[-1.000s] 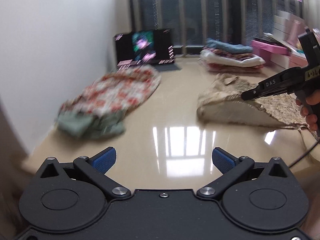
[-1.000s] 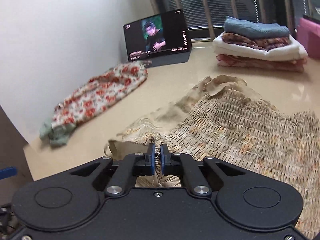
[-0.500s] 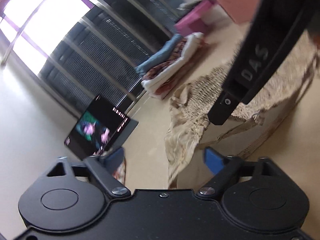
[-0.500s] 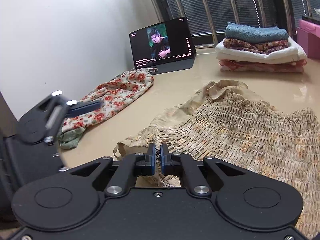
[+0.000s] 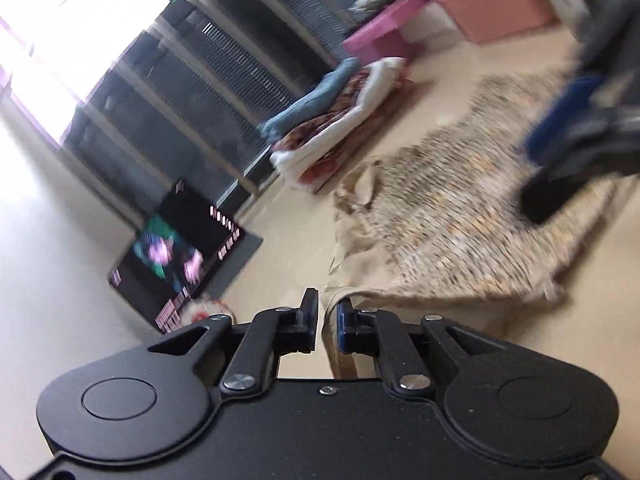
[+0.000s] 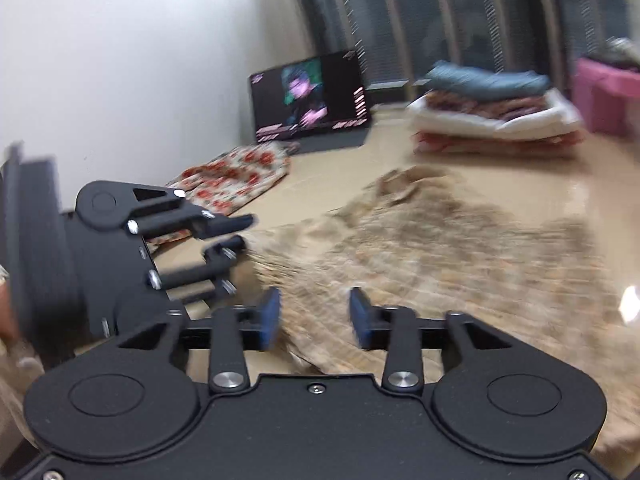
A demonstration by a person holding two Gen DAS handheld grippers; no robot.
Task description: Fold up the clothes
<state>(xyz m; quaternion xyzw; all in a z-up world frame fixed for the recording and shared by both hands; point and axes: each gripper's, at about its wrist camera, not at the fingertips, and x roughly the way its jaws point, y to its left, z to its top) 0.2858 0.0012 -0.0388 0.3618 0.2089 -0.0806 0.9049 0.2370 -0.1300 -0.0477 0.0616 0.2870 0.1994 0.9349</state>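
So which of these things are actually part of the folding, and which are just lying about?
Part of the job:
- beige smocked garment
- left hand-held gripper, closed on its edge
- right hand-held gripper, jaws just opened
- folded pile
- floral garment, probably waiting

Lying about:
- tablet playing video
- pink boxes

The wall (image 6: 120, 60) was plain and white. The floor (image 6: 500, 184) was smooth, shiny and tan, and a small spot of light shone on it. Tall windows (image 6: 460, 12) had dark blinds pulled down. Bright light came in at the top of them (image 5: 72, 20). A black screen (image 6: 310, 94) with a picture on it leaned by the wall. Pink boxes (image 5: 492, 4) sat near the windows.
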